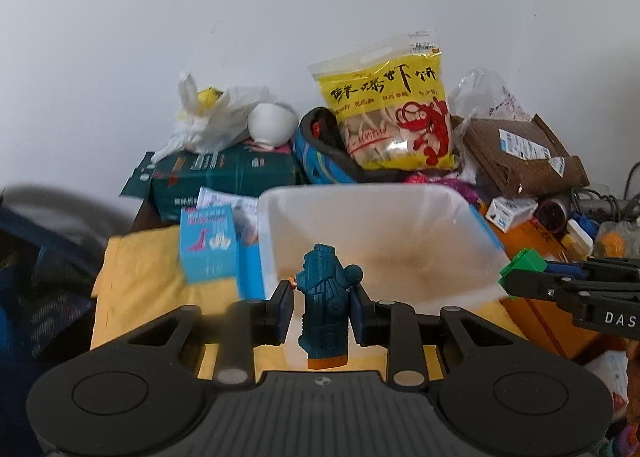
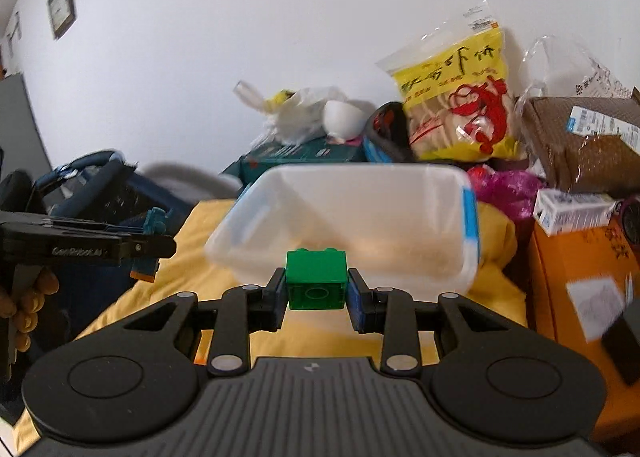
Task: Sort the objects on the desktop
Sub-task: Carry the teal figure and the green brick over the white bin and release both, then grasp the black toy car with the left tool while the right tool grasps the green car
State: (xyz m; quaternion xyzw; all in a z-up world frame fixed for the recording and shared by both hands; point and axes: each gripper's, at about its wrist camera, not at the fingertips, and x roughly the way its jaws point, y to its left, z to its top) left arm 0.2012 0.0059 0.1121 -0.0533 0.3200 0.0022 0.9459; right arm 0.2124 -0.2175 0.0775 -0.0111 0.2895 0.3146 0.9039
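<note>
My left gripper (image 1: pixel 322 307) is shut on a dark teal toy figure (image 1: pixel 325 309) with an orange base, held upright just before the near rim of a translucent white plastic bin (image 1: pixel 472 217). My right gripper (image 2: pixel 316 291) is shut on a green building brick (image 2: pixel 316 281), held just before the same bin (image 2: pixel 460 257), whose right rim is blue. The right gripper also shows at the right in the left wrist view (image 1: pixel 520 277). The left gripper with the figure shows at the left in the right wrist view (image 2: pixel 150 237). The bin looks empty inside.
The bin sits on a yellow cloth (image 1: pixel 136 281). Behind it are a yellow snack bag (image 1: pixel 394 113), a dark green box (image 1: pixel 224 177), a white bowl (image 1: pixel 272 123), a brown parcel (image 1: pixel 520 153) and an orange box (image 2: pixel 572 269). A light blue box (image 1: pixel 208 249) stands left of the bin.
</note>
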